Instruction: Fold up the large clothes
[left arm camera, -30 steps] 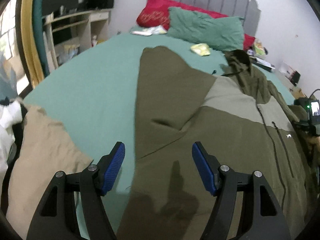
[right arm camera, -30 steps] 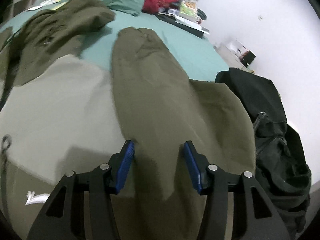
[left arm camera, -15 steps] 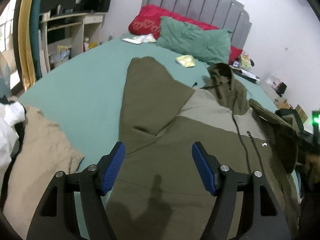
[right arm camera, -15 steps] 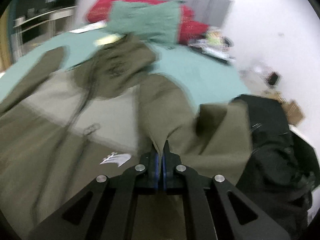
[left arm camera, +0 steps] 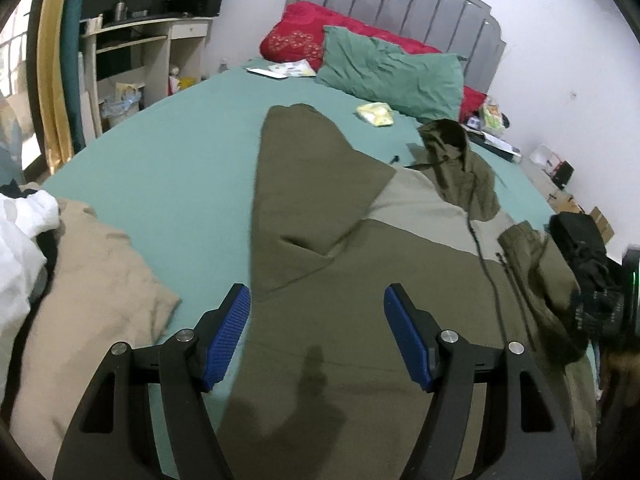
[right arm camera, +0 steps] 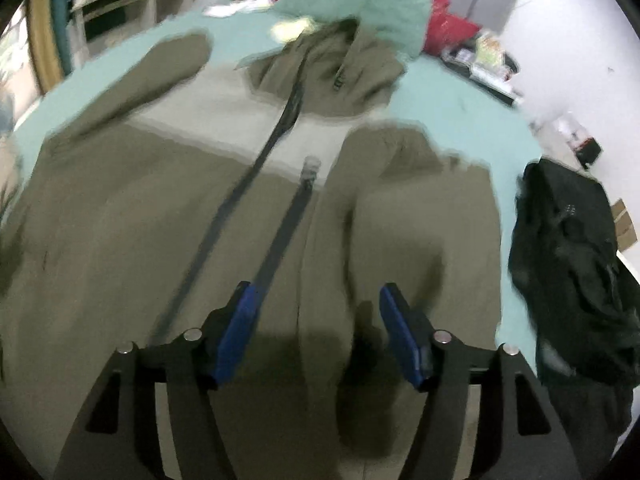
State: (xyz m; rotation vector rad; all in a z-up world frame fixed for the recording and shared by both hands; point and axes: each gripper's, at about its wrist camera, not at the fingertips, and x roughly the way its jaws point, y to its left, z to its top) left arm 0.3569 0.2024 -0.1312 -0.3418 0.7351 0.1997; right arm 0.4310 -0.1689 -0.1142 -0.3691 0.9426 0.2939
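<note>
An olive and beige hooded jacket (left arm camera: 360,288) (right arm camera: 132,216) lies zipper-up on the teal bed (left arm camera: 160,160). Its left sleeve (left arm camera: 296,172) stretches toward the pillows. Its right sleeve (right arm camera: 404,208) lies folded inward over the front, beside the zipper (right arm camera: 256,168). My left gripper (left arm camera: 317,334) hovers open above the jacket's lower left part, nothing between its fingers. My right gripper (right arm camera: 318,330) hangs over the folded sleeve, its jaws opening, with nothing pinched between the blue pads. The right wrist view is blurred.
A tan garment (left arm camera: 80,280) and white cloth (left arm camera: 20,232) lie at the bed's near left. A black garment (right arm camera: 576,264) is heaped at the right edge. Green (left arm camera: 392,72) and red pillows (left arm camera: 296,36) sit by the grey headboard. A desk (left arm camera: 152,40) stands at the back left.
My right gripper shut on the right sleeve, carried it inward over the jacket front and let go; its jaws now stand apart. The left gripper stayed open, its view lifting slightly.
</note>
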